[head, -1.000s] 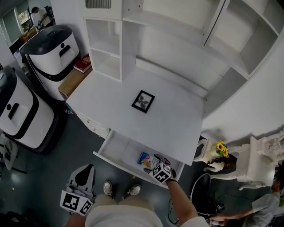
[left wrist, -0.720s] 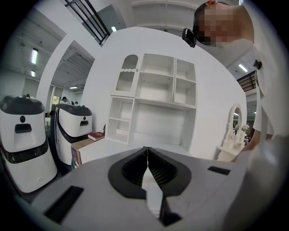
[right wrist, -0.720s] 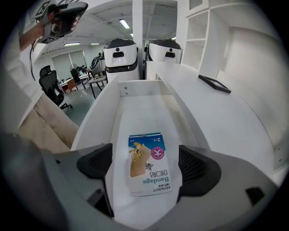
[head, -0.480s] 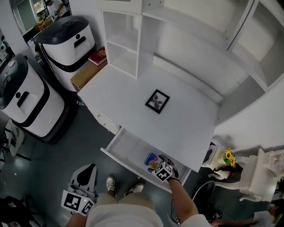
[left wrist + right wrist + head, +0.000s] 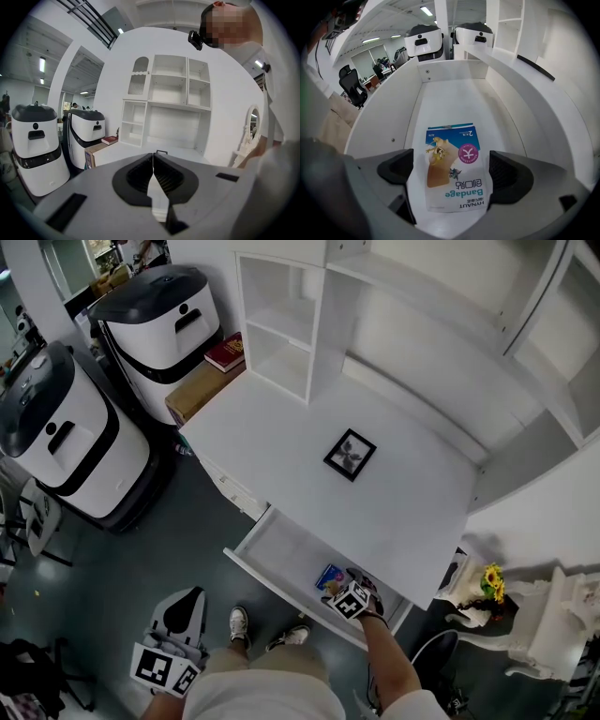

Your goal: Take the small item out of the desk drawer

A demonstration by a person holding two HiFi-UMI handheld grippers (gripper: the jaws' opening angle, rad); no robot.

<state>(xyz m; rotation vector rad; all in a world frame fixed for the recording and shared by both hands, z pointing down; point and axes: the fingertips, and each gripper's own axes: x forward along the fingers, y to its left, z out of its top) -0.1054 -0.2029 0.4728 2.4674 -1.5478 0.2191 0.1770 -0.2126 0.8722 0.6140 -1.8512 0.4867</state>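
Note:
The desk drawer (image 5: 281, 554) stands pulled out under the white desktop. A small blue and white bandage packet (image 5: 329, 576) lies flat on its floor near the right end. My right gripper (image 5: 352, 599) reaches down into the drawer over it. In the right gripper view the packet (image 5: 453, 166) lies between the two black pads (image 5: 396, 171), which stand apart from its edges while the jaws are opening. The right gripper (image 5: 451, 172) holds nothing. My left gripper (image 5: 183, 601) hangs low at the left, away from the desk, its jaws (image 5: 153, 157) shut together and empty.
A black picture frame (image 5: 350, 455) lies on the desktop (image 5: 281, 442), with open shelves (image 5: 281, 343) behind. Two white and black machines (image 5: 164, 324) (image 5: 56, 442) stand left, beside a cardboard box (image 5: 197, 390) with a red book (image 5: 225, 351). Yellow flowers (image 5: 492, 582) stand right. The person's shoes (image 5: 239, 622) are below the drawer.
The head view has shifted, so the desk sits further right and lower in the picture. The right gripper has stayed over the packet in the drawer. The left gripper has not moved.

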